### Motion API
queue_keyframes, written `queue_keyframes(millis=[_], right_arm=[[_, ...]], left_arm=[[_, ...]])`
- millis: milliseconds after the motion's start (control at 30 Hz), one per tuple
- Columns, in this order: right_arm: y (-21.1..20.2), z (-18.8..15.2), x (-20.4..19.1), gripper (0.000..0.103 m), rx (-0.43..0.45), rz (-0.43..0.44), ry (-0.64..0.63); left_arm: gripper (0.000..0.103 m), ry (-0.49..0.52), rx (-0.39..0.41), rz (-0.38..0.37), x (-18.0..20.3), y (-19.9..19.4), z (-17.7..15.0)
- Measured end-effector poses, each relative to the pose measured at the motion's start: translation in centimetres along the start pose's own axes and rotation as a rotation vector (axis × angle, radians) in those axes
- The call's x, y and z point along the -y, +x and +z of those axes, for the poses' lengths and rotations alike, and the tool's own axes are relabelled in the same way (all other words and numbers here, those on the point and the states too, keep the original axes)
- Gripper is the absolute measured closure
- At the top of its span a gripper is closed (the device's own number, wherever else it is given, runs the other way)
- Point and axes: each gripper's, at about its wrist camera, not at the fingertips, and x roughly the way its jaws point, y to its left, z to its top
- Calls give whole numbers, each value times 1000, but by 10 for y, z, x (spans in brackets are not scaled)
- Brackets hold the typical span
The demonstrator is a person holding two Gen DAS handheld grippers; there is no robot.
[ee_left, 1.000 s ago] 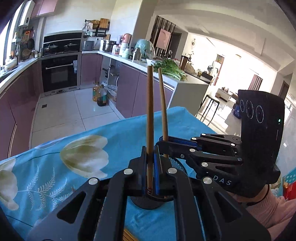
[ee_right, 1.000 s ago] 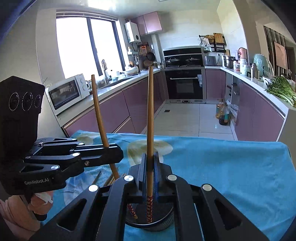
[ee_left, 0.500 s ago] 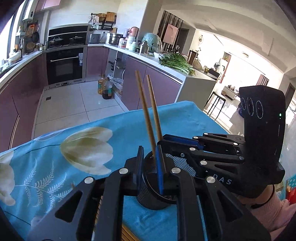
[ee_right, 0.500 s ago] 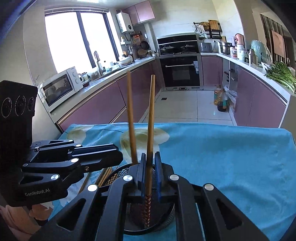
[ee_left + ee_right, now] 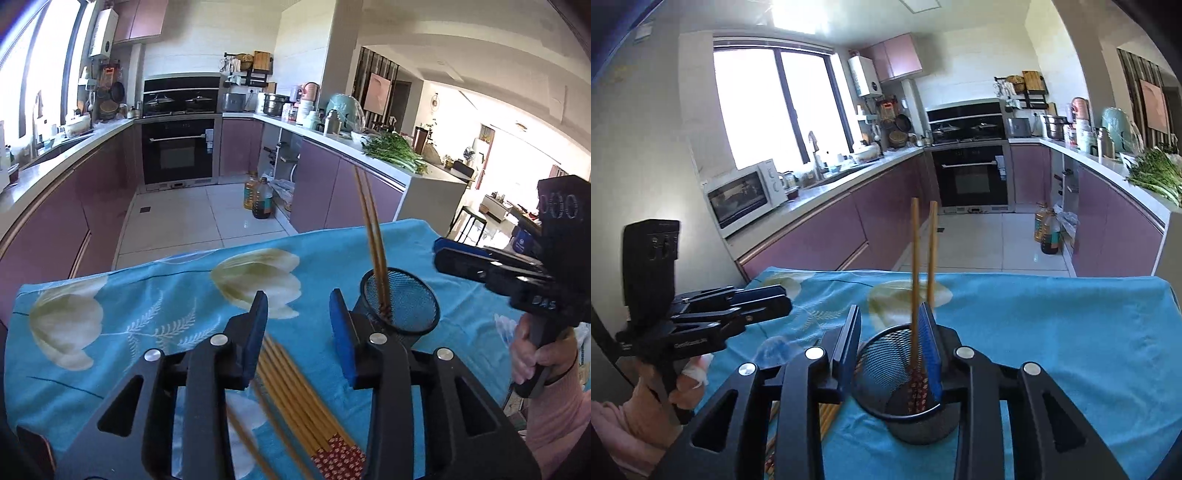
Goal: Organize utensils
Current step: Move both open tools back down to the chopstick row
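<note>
Left wrist view: two chopsticks (image 5: pixel 373 236) stand in the mesh holder (image 5: pixel 400 306), right of centre. Loose chopsticks (image 5: pixel 295 391) remain on the bench (image 5: pixel 147 306), bottom centre. Both grippers (image 5: pixel 299 325) (image 5: pixel 892 347) opening, fingers empty.

I'm in a home kitchen: a built-in oven (image 5: pixel 179 147) under a stove at my twelve o'clock, purple cabinets (image 5: pixel 325 192) along both sides, a microwave (image 5: pixel 742 195) at ten, leafy greens (image 5: pixel 395 151) on the counter at two.
</note>
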Motion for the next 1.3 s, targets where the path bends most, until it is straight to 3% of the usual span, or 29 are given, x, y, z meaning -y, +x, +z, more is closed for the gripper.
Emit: queue_keyframes(millis=[200,400,567,1300], right_arm=[[0,-25,-37,71,-79,102,-80],[45,-64,-51,71,-254,127,-39],[70,-83,-51,71,-328,91,-9],[99,-98,-57,72,-387,-16,-39]], left_arm=[[68,-4,-111,74,-23,-5,-39],[68,-44,-219,92,-38,10,-76],[68,-67,-259,97,-36,18,-93],[68,-51,-303,98,-30,29,-104]])
